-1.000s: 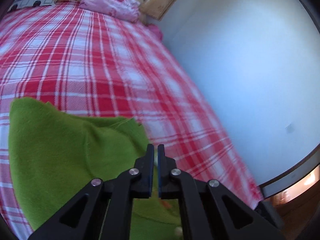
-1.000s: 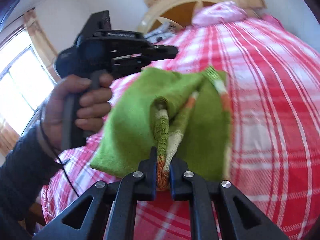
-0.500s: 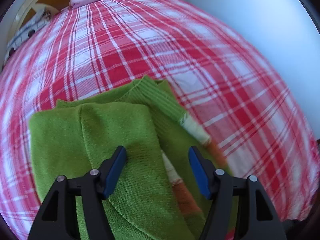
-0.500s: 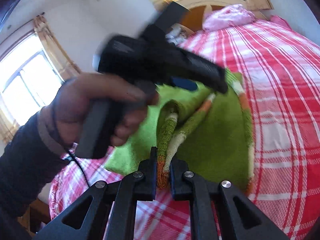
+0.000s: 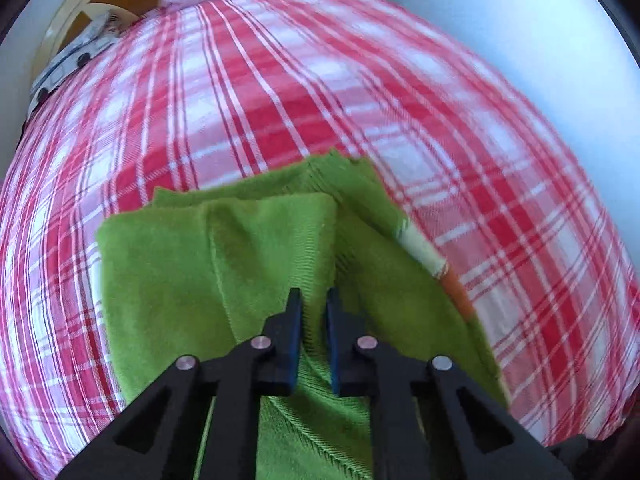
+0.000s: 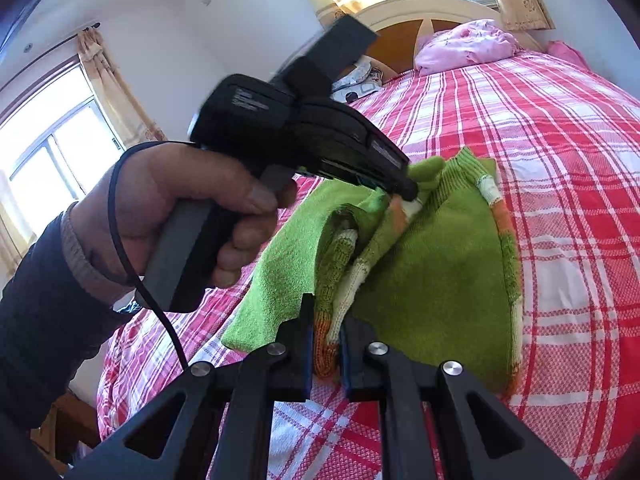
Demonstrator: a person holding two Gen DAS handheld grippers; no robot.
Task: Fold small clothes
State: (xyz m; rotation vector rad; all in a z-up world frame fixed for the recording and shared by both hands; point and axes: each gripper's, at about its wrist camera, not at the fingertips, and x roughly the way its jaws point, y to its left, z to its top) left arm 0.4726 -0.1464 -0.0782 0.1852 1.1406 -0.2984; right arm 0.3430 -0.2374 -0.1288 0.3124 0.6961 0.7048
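Note:
A small green knit sweater (image 5: 224, 280) with cream and orange striped cuffs lies partly folded on the red plaid bed. My left gripper (image 5: 314, 312) is nearly shut, pinching a fold of the green knit; in the right wrist view its tips (image 6: 404, 194) press into the sweater's (image 6: 440, 280) striped sleeve near the top. My right gripper (image 6: 325, 344) is shut on the striped cuff at the sweater's near edge.
The red plaid bedspread (image 6: 560, 140) covers the whole bed. A pink pillow (image 6: 464, 46) and a patterned cushion (image 6: 356, 80) lie by the headboard. A white wall (image 5: 540, 40) runs along the bed's right side. A window (image 6: 52, 160) is at left.
My left gripper let go, opened wide and swung over the sweater, then closed on a fold near the sleeve. My right gripper stayed shut on the cuff.

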